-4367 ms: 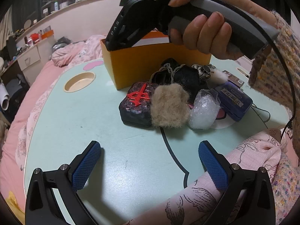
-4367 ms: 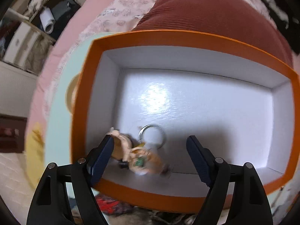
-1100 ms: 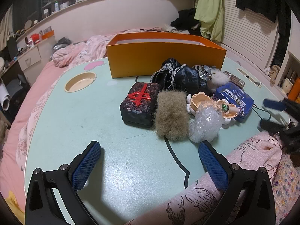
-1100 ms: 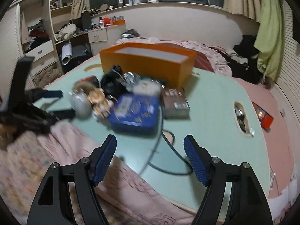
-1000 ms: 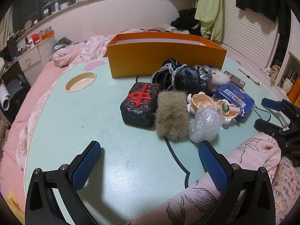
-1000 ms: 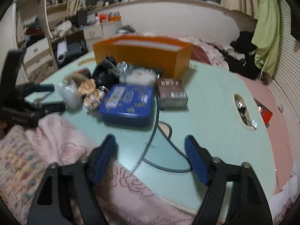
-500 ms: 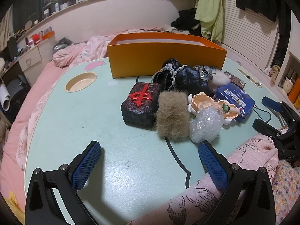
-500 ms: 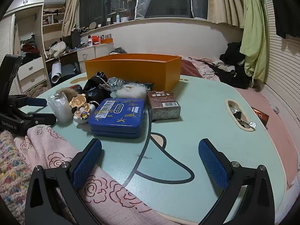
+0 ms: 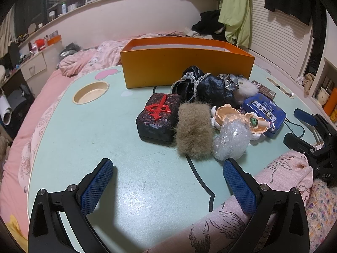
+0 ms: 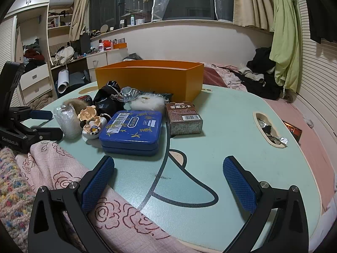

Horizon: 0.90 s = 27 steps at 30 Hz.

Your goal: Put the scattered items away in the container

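On the far side of the pale green desk (image 9: 130, 189) stands the orange box (image 9: 185, 71), a long open-topped carton with smooth walls; its inside is mostly hidden. Just near of it lies the clutter, bunched and touching: a dark block (image 9: 158, 118) with a raised red sign, a brown fur tuft (image 9: 194, 130), a crinkled clear wrap (image 9: 231, 141), a doll (image 10: 90, 122), a glossy blue tin (image 10: 132, 130), a brown card box (image 10: 184, 119), black crumpled cloth (image 9: 202, 88) and white fluff (image 10: 147, 103). Left tongs (image 9: 168, 186) are spread over bare desk, empty. Right tongs (image 10: 168, 181), having just been opening, are spread wide and empty too.
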Each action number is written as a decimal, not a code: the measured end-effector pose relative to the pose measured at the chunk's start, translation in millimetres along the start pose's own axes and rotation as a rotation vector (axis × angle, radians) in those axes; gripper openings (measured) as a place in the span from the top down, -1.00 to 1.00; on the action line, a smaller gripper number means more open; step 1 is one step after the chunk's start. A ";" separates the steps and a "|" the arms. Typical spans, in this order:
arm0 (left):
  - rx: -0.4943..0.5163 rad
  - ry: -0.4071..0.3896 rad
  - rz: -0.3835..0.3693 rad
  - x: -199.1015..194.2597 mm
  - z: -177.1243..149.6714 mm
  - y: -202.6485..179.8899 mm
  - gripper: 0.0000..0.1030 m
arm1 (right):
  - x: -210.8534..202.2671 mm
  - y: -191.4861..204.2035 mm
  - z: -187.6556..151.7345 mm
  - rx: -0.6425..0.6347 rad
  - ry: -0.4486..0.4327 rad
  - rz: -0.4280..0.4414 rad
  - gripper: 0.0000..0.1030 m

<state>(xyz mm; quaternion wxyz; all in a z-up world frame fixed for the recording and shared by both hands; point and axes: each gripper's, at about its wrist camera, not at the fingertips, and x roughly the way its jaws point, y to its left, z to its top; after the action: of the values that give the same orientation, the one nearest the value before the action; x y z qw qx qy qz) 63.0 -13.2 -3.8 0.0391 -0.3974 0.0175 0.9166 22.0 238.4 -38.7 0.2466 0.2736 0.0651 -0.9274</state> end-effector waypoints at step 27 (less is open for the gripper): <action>0.040 -0.077 -0.042 0.4 -6.8 3.3 -1.00 | 2.1 -8.4 3.6 -0.009 -0.020 0.014 -0.99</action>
<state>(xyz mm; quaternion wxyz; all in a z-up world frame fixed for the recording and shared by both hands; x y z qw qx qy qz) 67.4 -16.8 -8.7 0.0669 -0.3613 0.0261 0.9297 14.7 244.0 -36.9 0.2547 0.2635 0.0648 -0.9282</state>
